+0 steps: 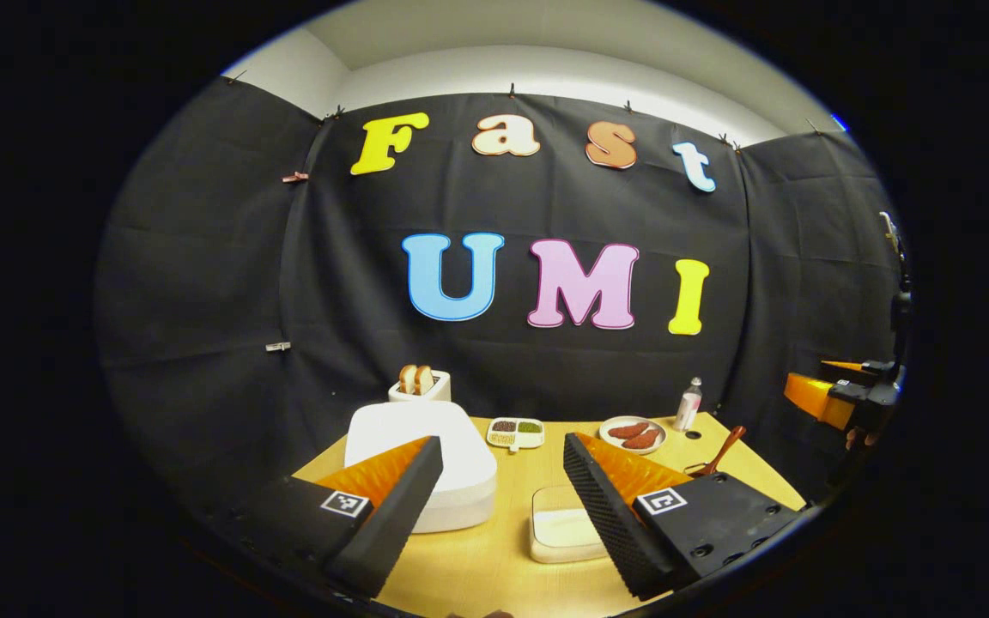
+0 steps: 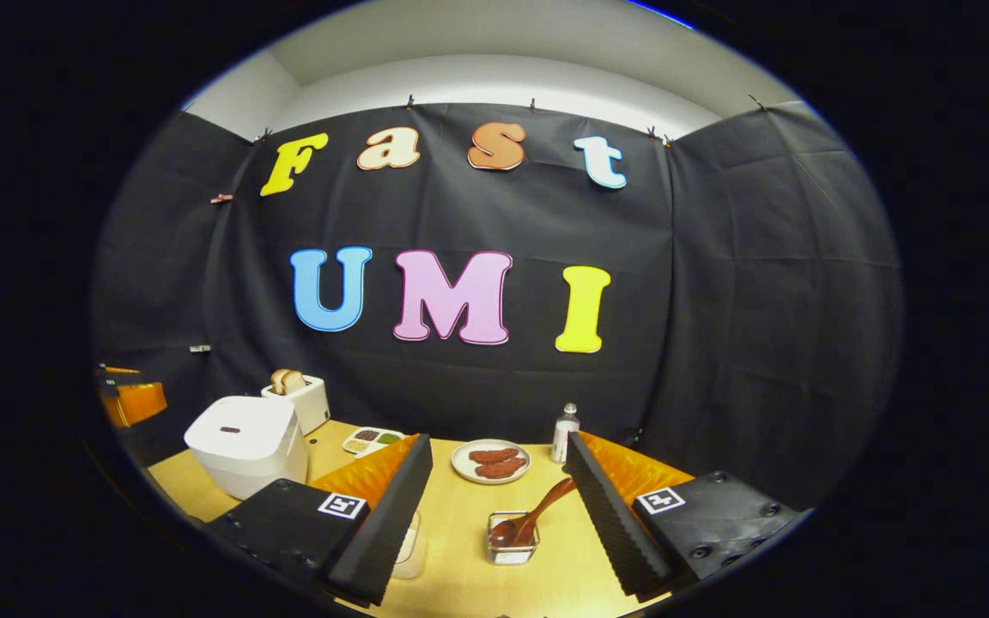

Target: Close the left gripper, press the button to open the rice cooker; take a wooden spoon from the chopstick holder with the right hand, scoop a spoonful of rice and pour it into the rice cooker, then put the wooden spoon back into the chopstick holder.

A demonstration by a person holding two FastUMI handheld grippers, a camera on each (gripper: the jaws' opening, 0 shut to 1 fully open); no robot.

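Left gripper [image 1: 503,506] fingers spread wide, nothing between, hovering above table's [image 1: 477,575] near edge. Rice cooker [image 1: 421,459] lid down, toward left edge; rice container [image 1: 561,528] just beside it, bare wood between. Right gripper [image 2: 499,515] also wide apart, holding nothing, over near edge. Wooden spoon [image 2: 537,513] leans in chopstick holder [image 2: 512,539] between its fingers, untouched. Plate [image 2: 490,462] and bottle [image 2: 564,433] at far edge, toaster [image 2: 297,399] in far left corner.
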